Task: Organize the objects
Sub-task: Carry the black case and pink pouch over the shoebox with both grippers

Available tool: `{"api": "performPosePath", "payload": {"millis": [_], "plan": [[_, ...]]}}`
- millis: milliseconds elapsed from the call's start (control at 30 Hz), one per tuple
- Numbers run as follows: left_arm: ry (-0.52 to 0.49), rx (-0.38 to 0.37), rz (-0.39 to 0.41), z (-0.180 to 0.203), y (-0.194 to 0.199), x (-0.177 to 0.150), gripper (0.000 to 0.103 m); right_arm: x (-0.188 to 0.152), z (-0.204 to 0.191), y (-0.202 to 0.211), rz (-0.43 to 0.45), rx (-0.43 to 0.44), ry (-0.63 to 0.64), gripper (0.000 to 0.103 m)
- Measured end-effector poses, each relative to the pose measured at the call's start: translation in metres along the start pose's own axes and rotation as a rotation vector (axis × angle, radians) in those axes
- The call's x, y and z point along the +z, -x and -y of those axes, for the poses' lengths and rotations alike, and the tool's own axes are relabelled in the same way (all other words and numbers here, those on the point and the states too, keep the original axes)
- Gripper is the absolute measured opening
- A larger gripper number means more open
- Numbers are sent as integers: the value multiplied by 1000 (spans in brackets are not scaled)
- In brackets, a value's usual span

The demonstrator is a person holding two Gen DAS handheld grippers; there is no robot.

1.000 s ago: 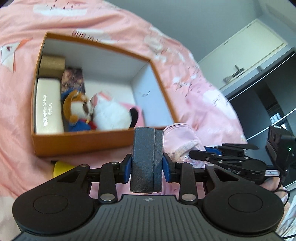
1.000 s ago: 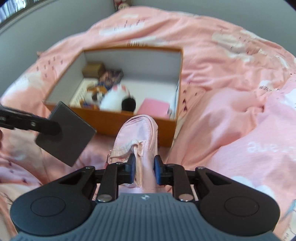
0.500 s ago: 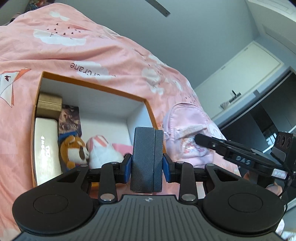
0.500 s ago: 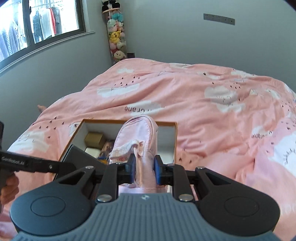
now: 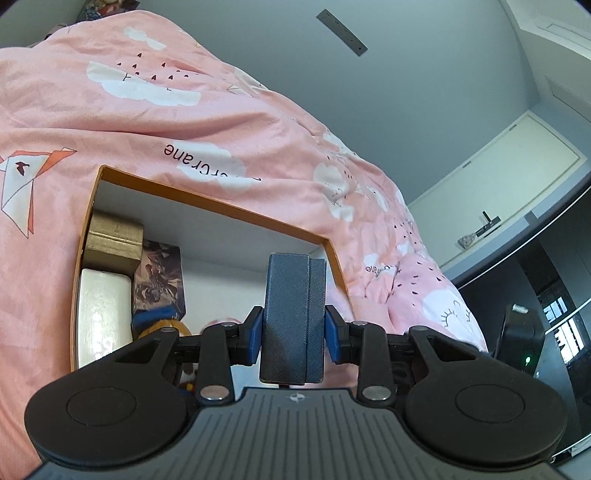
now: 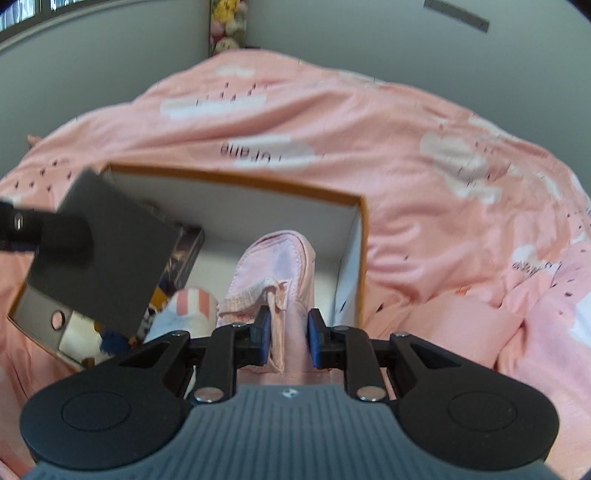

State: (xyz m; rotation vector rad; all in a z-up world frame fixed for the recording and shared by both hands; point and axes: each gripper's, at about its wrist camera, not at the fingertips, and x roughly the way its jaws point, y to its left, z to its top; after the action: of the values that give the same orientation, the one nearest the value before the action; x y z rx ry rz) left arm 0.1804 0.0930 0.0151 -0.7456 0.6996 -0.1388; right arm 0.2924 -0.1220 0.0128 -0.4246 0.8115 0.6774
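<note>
An orange box (image 5: 207, 201) with white inner walls lies open on the pink bed. My left gripper (image 5: 293, 334) is shut on a dark grey textured case (image 5: 293, 314), held upright over the box's near side. My right gripper (image 6: 288, 341) is shut on a pink fabric pouch (image 6: 284, 273), which hangs over the box's (image 6: 236, 177) right half. The grey case (image 6: 99, 251) also shows at the left in the right wrist view. Inside the box lie a gold box (image 5: 114, 242), a cream case (image 5: 101, 314), a patterned card box (image 5: 159, 275) and plush toys (image 6: 184, 314).
The pink duvet (image 6: 424, 184) with white clouds rises in folds around the box. A grey wall and white cupboard (image 5: 517, 173) stand beyond the bed. A shelf of plush toys (image 6: 227, 26) is in the far corner.
Both grippers have moved forward over the box, each keeping its grip. The pink pouch now hangs above the box's right half, and the grey case sits over the near side.
</note>
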Motion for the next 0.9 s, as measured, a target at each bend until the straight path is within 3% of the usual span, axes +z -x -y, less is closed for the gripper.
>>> {"api": "performPosePath", "payload": {"millis": [200, 367, 667, 900], "plan": [[30, -22, -17, -10, -18, 10, 38, -2, 8, -20, -114, 55, -43, 22], [30, -17, -42, -14, -32, 15, 38, -9, 7, -40, -184, 26, -1, 23], [51, -4, -89, -28, -52, 28, 38, -12, -30, -62, -243, -69, 312, 31], [102, 21, -118, -39, -77, 38, 38, -10, -38, -76, -270, -81, 409, 37]]}}
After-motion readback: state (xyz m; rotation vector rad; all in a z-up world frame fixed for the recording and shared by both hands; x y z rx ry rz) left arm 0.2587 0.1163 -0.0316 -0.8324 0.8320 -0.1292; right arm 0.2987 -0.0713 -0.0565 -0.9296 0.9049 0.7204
